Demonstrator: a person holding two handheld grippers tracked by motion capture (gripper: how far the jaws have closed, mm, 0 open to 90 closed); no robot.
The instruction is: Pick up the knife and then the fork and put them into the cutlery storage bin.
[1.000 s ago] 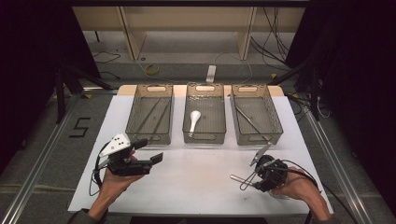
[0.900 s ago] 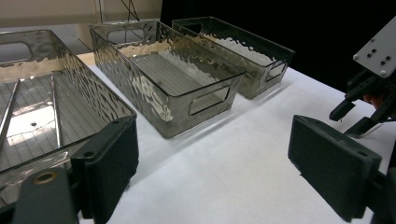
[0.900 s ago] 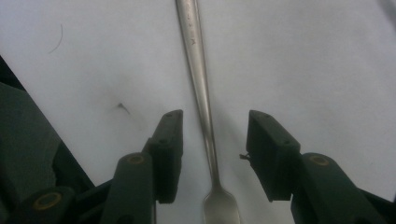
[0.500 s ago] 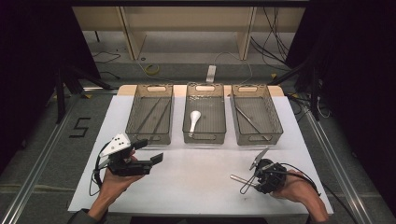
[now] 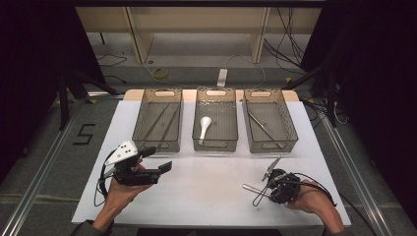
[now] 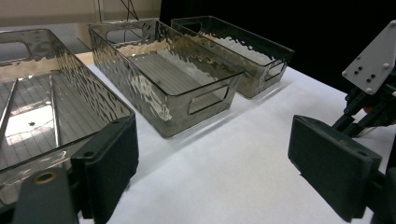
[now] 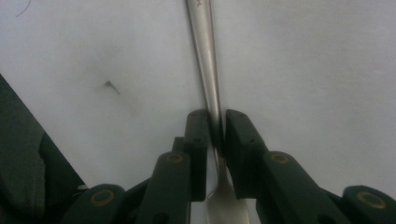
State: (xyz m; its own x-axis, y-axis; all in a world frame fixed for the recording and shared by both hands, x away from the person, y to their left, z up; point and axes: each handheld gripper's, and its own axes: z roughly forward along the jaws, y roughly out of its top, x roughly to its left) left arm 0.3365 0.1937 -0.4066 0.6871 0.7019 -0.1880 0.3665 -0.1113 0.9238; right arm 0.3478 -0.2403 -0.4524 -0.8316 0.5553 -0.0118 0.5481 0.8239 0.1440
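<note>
A table (image 5: 206, 196) is covered with a white sheet. Three clear bins are set side by side at its far edge: a left bin (image 5: 158, 146), a middle bin (image 5: 216, 143), a right bin (image 5: 293, 132). A metal spoon (image 5: 252, 188) is laid flat near the front right.

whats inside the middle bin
A single white spoon lies on the floor of the middle bin, bowl toward the back. The ribbed floor around it is bare; nothing covers it.
</note>
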